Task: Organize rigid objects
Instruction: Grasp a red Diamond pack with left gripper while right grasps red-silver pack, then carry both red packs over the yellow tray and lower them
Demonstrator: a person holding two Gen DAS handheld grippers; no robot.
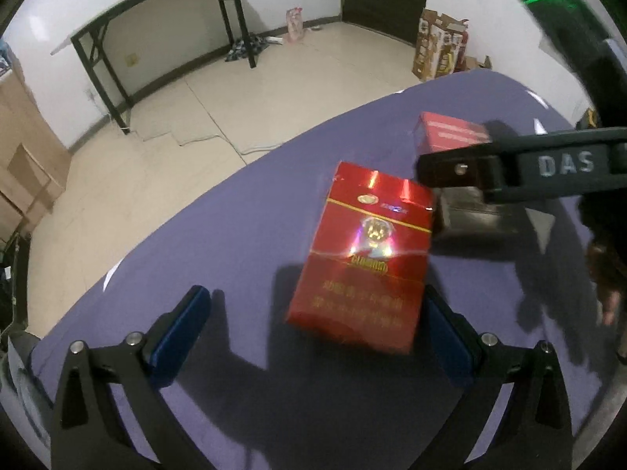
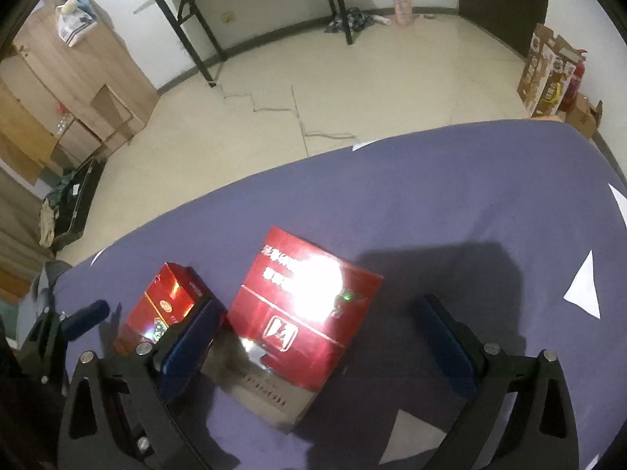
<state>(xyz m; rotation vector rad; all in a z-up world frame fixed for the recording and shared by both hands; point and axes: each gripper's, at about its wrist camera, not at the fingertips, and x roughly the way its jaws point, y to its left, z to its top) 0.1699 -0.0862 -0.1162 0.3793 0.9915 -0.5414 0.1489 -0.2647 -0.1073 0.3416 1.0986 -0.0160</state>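
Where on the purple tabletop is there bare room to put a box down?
Bare cloth lies right of the large red box, out toward the white paper triangle, and along the far table edge. The near-left patch is crowded: the small red pack sits close beside the large box, with the left tongs and right tongs both over them.

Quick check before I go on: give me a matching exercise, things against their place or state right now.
Things:
1. small red pack
2. large red box
3. left gripper
4. purple cloth

Places or states:
a. covers the table
b. between the right gripper's open fingers
c. open, not gripping
d. lies left of the large box

Pairs: 1-d, 2-b, 3-c, 4-a
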